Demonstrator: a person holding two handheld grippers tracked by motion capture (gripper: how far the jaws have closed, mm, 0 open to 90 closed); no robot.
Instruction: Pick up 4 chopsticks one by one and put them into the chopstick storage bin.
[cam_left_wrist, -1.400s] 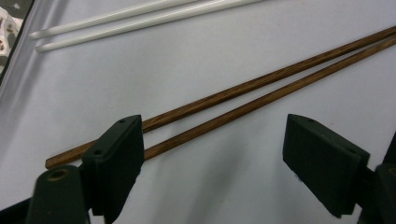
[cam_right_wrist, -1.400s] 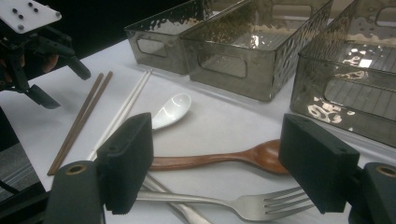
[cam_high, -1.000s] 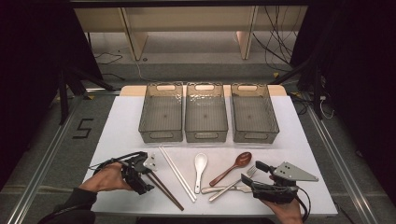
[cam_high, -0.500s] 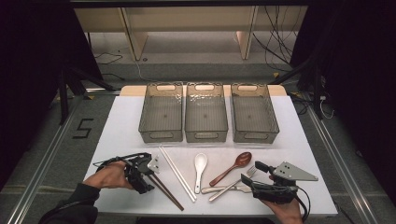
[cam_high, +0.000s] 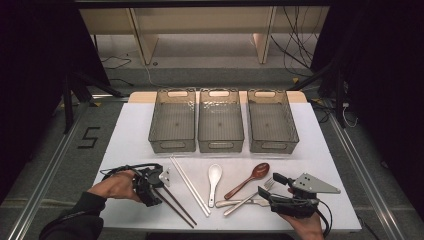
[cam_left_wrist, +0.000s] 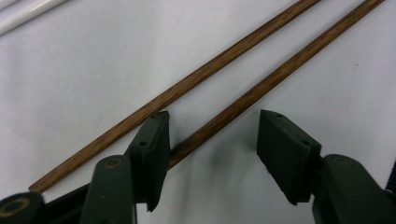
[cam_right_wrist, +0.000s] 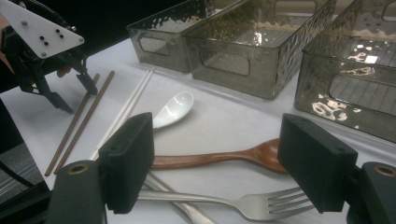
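The brown chopsticks (cam_left_wrist: 261, 88) lie on the white surface (cam_high: 130, 145), running diagonally. Our left tool (cam_left_wrist: 212, 135) straddles one stick — jaws partly apart, just been closing, not yet pressing; the other lies outside. Our right tool (cam_right_wrist: 219, 158) waits wide over the fork (cam_right_wrist: 261, 203).

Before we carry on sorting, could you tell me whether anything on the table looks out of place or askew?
Only slightly: the fork lies crossed over another metal utensil near the right gripper, while the other utensils lie apart. Nothing looks spilled or damaged.
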